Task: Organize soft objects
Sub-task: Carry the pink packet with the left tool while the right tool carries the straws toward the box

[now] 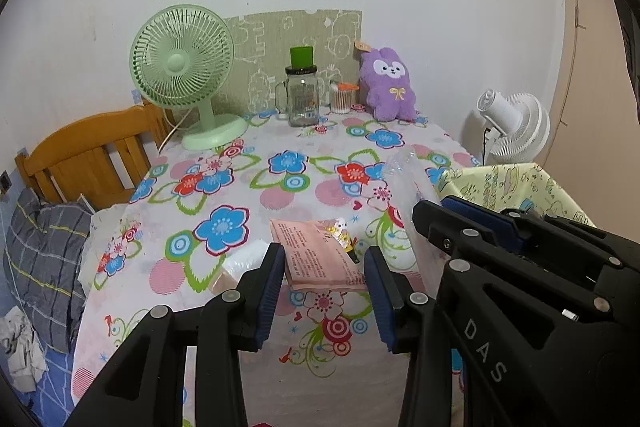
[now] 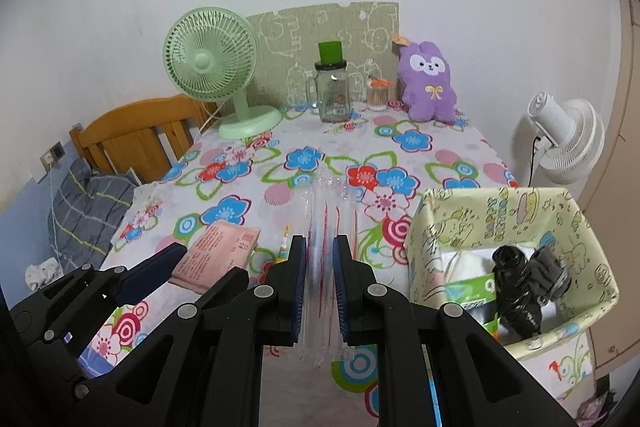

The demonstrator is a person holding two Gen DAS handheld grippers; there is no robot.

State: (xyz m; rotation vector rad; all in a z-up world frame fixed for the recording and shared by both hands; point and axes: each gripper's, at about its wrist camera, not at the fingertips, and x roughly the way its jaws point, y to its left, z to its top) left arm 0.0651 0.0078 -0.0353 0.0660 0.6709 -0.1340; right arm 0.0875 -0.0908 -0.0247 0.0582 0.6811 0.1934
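My left gripper is open and hovers over a pink packet lying near the front of the flowered table; the packet also shows in the right wrist view. My right gripper is shut on a clear plastic pack that stands up between its pads; it also shows in the left wrist view. A yellow-green fabric bin stands right of my right gripper and holds black bundles and a green-white pack. A purple plush toy sits at the table's back right.
A green desk fan, a glass jar with a green lid and a cotton-swab cup stand along the back wall. A white fan stands off the table's right. A wooden bedhead and grey bedding lie left.
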